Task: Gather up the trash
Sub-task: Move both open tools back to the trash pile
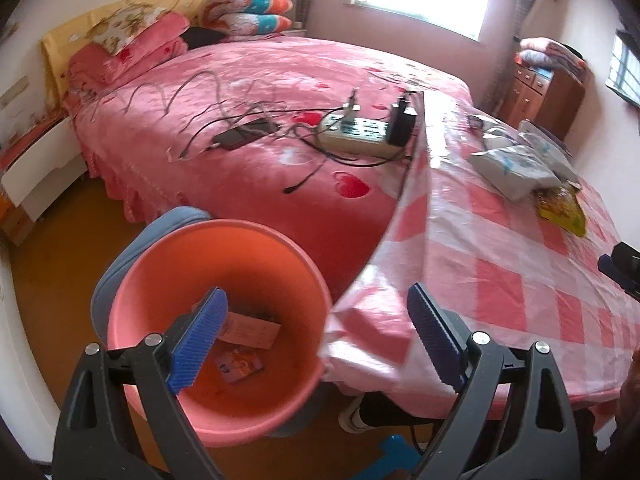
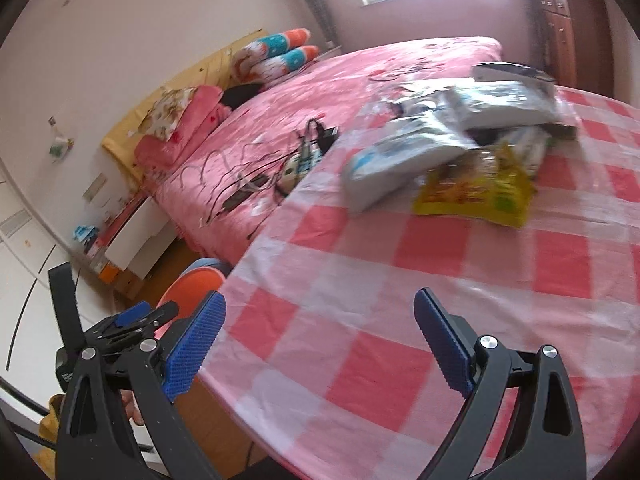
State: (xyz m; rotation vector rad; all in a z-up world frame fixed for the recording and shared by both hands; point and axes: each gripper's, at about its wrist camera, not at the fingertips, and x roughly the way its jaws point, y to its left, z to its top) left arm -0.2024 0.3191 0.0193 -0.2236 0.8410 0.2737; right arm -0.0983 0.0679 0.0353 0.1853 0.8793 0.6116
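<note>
An orange trash bin [image 1: 132,300] stands on the floor beside the table; it holds a paper box [image 1: 250,330] and a small wrapper [image 1: 240,365]. My left gripper [image 1: 316,336] is open and empty, above the bin's right rim and the table edge. On the pink checked tablecloth [image 2: 400,300] lie white plastic packets [image 2: 384,168] and a yellow snack wrapper [image 2: 476,192], also seen in the left wrist view [image 1: 560,208]. My right gripper [image 2: 320,340] is open and empty above the near part of the table, well short of the wrappers. The left gripper shows at lower left [image 2: 132,320].
A pink bed [image 1: 260,80] lies behind the table with a power strip [image 1: 360,132], a phone [image 1: 240,136] and cables. A blue stool [image 1: 120,256] stands by the bin. A wooden cabinet [image 1: 540,92] stands at far right.
</note>
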